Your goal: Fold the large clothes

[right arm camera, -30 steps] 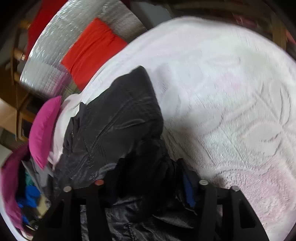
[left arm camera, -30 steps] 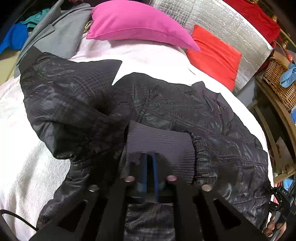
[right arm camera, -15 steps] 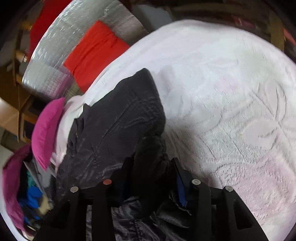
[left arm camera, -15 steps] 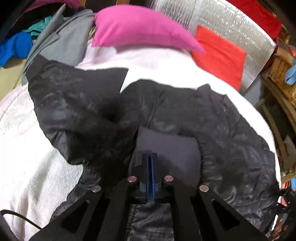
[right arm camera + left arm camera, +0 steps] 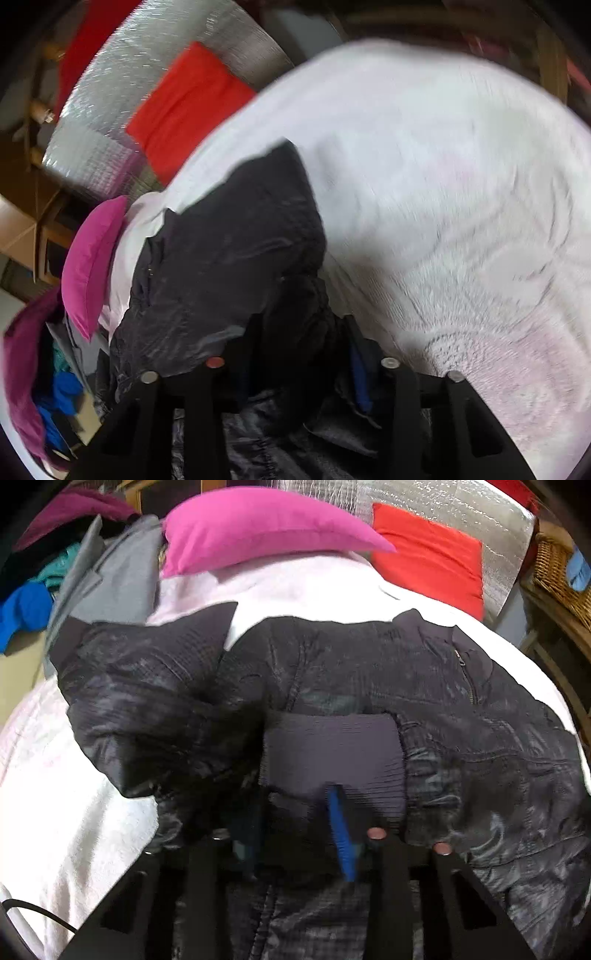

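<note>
Left wrist view is showing a black quilted jacket [image 5: 424, 686] lying spread across the white bedspread [image 5: 66, 812], below the pink pillow [image 5: 258, 524]. The left gripper [image 5: 295, 834] is standing open, its blue pads well apart around the ribbed cuff [image 5: 332, 753], gripping nothing. The right gripper [image 5: 299, 362] is bracketing a dark bunch of jacket [image 5: 229, 258]; blur is hiding whether it is pinching, so I cannot tell. The shell is looking light, soft and slippery, likely sliding on itself; the knit cuff and hem are offering firmer holds.
</note>
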Action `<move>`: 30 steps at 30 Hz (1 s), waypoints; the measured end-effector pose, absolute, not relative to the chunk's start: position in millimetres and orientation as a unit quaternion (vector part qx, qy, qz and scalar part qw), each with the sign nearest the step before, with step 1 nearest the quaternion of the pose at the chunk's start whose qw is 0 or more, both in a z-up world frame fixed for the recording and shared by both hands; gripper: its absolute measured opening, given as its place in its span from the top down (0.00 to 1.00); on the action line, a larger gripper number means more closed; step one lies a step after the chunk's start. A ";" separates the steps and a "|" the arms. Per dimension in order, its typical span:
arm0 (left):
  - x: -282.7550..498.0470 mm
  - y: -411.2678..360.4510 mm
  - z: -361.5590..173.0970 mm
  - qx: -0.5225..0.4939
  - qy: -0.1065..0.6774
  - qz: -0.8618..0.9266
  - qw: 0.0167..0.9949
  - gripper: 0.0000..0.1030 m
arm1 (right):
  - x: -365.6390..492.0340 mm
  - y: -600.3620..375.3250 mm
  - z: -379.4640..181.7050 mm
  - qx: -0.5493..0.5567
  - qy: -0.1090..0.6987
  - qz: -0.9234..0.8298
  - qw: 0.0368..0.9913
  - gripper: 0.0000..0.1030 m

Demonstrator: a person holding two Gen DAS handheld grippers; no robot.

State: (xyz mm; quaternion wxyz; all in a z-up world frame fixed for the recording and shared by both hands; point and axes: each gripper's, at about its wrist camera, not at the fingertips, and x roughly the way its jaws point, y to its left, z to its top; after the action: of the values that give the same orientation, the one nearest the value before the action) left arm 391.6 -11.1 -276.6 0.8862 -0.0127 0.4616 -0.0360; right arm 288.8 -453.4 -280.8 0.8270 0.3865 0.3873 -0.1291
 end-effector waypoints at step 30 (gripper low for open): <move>374.2 201.8 -252.8 -0.220 0.377 0.132 0.890 0.20 | 309.9 -299.9 -230.3 0.242 0.368 -0.018 0.897 0.51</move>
State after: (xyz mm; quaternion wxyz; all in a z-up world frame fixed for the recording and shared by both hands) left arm 374.2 201.8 -252.8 0.8900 -0.2197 0.3771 0.1319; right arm 309.9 -299.9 -230.3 0.8974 0.2422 0.3684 -0.0176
